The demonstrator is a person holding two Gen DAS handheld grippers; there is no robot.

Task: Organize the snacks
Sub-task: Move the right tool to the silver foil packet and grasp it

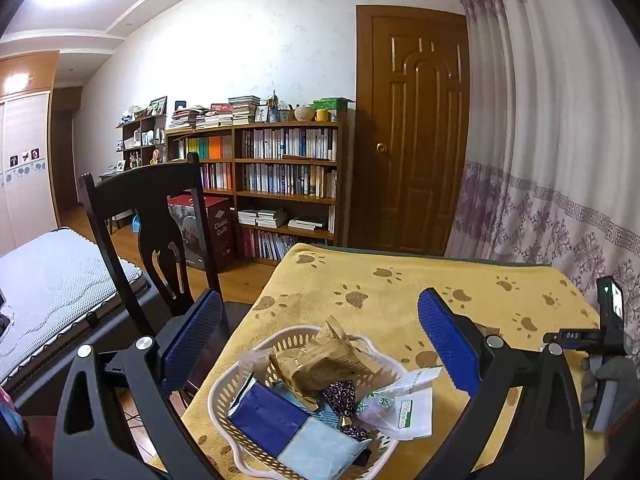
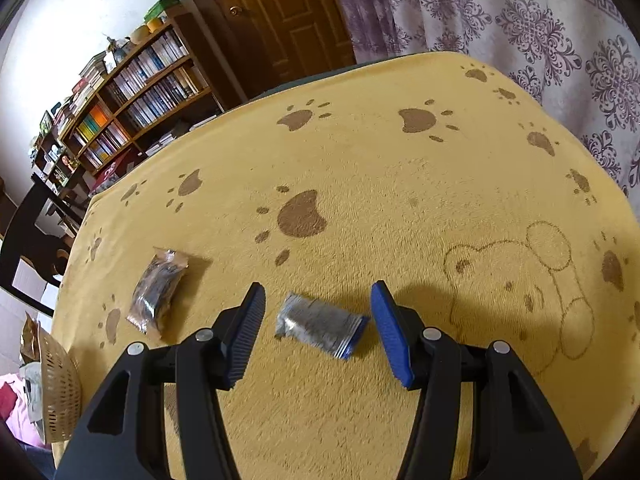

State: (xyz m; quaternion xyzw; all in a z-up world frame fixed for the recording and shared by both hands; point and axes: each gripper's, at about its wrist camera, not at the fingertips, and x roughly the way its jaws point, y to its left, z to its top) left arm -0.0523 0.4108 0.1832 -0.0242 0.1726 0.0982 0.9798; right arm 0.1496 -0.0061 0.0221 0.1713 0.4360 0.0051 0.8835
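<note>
Between the right gripper's point(image 2: 318, 320) wide-spread fingers point(image 2: 390, 328) lies a silver packet point(image 2: 320, 325), untouched.

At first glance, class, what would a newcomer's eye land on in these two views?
First the yellow paw-print cloth covering the table. On it, in the left view, a white basket heaped with snack packets sits between the open left gripper. In the right view a silver packet lies on the cloth between the fingers of the open right gripper, with a brown packet to its left.
</note>
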